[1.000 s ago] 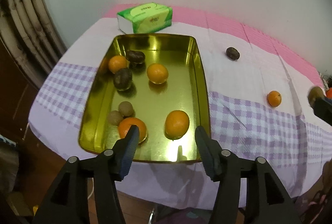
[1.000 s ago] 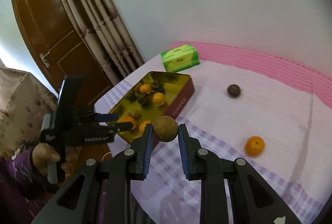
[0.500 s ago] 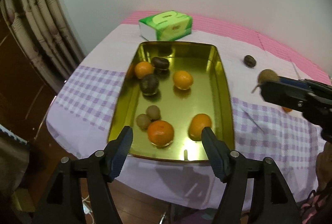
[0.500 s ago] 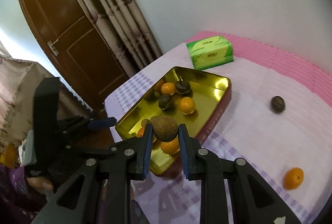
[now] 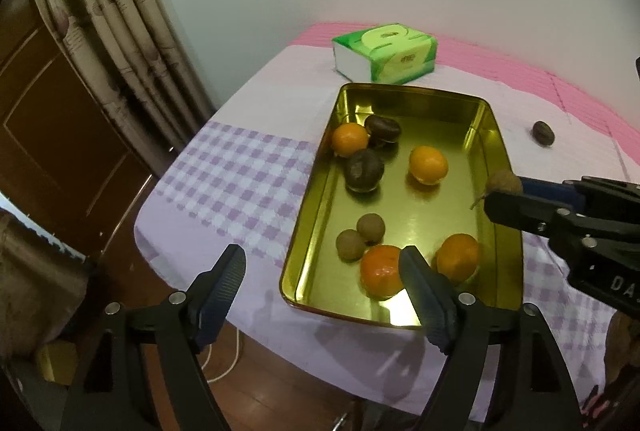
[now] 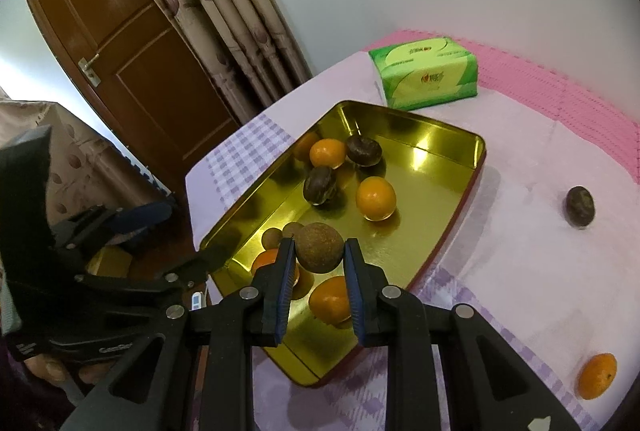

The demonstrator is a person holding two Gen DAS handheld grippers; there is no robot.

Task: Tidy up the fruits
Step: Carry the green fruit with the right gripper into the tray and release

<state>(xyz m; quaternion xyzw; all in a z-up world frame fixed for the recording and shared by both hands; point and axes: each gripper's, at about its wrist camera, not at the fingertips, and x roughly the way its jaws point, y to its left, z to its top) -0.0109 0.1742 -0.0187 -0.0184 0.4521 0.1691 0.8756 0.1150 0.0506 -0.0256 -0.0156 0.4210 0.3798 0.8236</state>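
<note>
My left gripper (image 5: 322, 281) hangs spread and empty, now shifted off the near-left corner of the gold tray (image 5: 505, 167). My right gripper (image 6: 316, 251), clamped on the brown round fruit (image 6: 319, 247), has carried it from beside the tray to above its near end.

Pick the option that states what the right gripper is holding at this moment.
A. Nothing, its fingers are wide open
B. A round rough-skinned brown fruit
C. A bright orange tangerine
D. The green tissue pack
B: in the right wrist view the right gripper is shut on a round rough-skinned brown fruit, held above the near end of the shiny gold rectangular metal tray.
</note>
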